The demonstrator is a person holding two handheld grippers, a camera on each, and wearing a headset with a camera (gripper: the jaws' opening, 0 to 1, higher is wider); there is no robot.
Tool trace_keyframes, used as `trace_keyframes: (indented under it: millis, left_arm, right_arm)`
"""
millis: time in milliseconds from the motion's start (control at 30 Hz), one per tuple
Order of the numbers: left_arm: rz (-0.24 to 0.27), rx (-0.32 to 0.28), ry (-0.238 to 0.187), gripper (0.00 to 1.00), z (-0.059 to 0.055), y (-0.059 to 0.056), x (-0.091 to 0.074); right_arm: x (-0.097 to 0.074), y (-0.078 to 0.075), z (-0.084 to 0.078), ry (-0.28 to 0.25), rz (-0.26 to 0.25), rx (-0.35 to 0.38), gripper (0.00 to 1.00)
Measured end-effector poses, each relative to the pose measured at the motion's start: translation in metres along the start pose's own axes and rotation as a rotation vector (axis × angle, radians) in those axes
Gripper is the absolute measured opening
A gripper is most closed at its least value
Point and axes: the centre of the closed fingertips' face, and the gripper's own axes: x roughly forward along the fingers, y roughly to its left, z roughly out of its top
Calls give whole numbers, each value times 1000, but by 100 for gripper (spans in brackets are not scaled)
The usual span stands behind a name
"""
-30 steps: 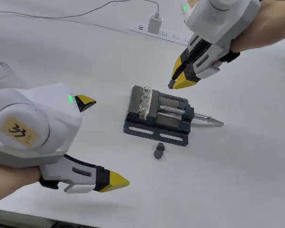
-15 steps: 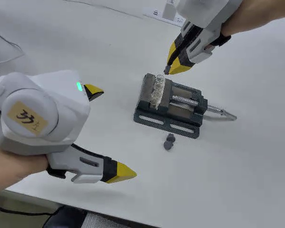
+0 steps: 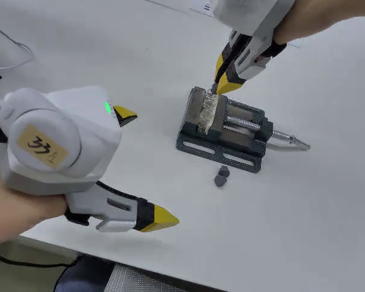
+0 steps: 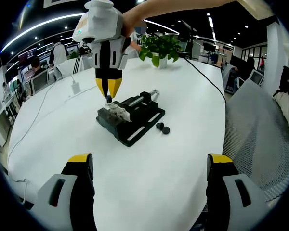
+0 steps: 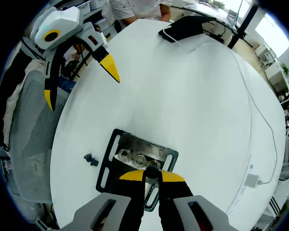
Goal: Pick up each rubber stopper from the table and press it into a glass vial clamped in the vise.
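Dark rubber stopper [image 5: 152,172] is pinched between the yellow tips of your right gripper [image 3: 219,89], clenched on it in the upper centre of the head view, right at the far end of the row of glass vials [image 3: 207,112]. I cannot tell whether it touches a vial. The vials stand clamped in the black vise [image 3: 222,155]. Two spare stoppers [image 3: 221,176] lie on the white table [image 3: 328,213] just below the vise. Your left gripper [image 3: 145,167], lower left, is released, jaws spread wide.

Vials [image 3: 207,113] blurred in head view — power strip [image 3: 202,5] cut by edge.
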Motion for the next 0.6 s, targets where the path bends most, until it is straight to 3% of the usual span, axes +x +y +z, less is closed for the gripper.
trace_keyframes:
  millis: [267, 600]
  left_arm:
    - [-2, -10, 11, 97, -5, -1, 1]
    - [-9, -20, 19, 97, -8, -2, 2]
  right_arm:
    - [3, -3, 1, 3, -2, -5, 5]
    - [8, -4, 1, 64, 6, -9, 5]
